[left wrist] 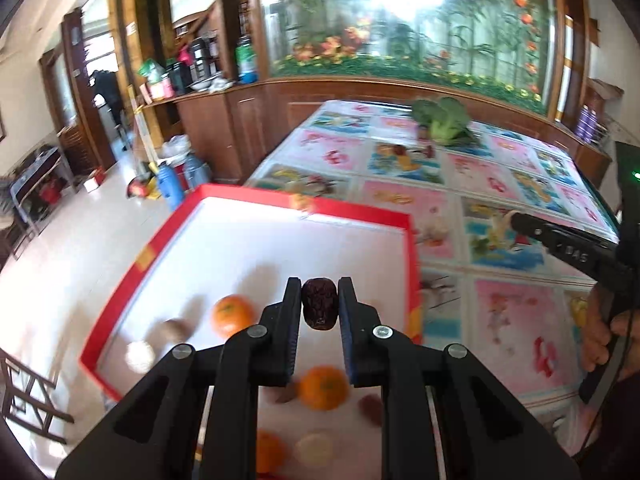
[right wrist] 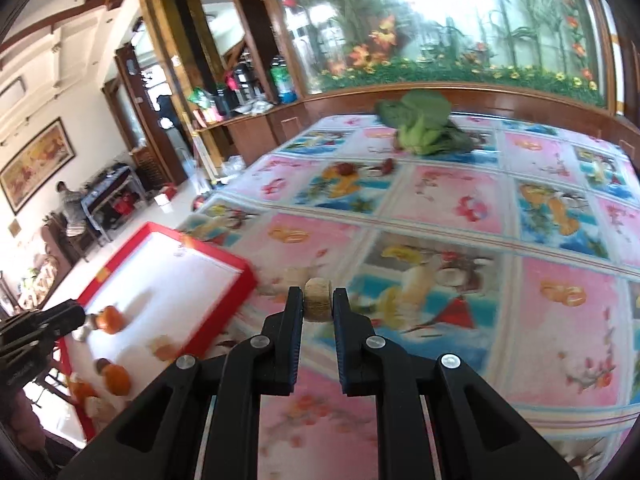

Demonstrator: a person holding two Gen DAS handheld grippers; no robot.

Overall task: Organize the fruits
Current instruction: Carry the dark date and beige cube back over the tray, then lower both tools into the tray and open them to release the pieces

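My left gripper (left wrist: 319, 304) is shut on a dark red wrinkled date (left wrist: 319, 303) and holds it above the red-rimmed white tray (left wrist: 248, 240). Several oranges (left wrist: 233, 316) and small brown and pale fruits lie blurred in the tray. My right gripper (right wrist: 318, 305) is shut on a small tan, rough-skinned fruit (right wrist: 318, 298) above the patterned tablecloth (right wrist: 440, 200), to the right of the tray (right wrist: 236, 268). The right gripper also shows in the left wrist view (left wrist: 516, 220), and the left gripper in the right wrist view (right wrist: 80, 314).
A leafy green vegetable (left wrist: 442, 120) lies at the far end of the table, with small red fruits (right wrist: 386, 166) near it. Wooden cabinets and a mural wall stand behind. The table's left edge drops to the tiled floor (left wrist: 60, 248).
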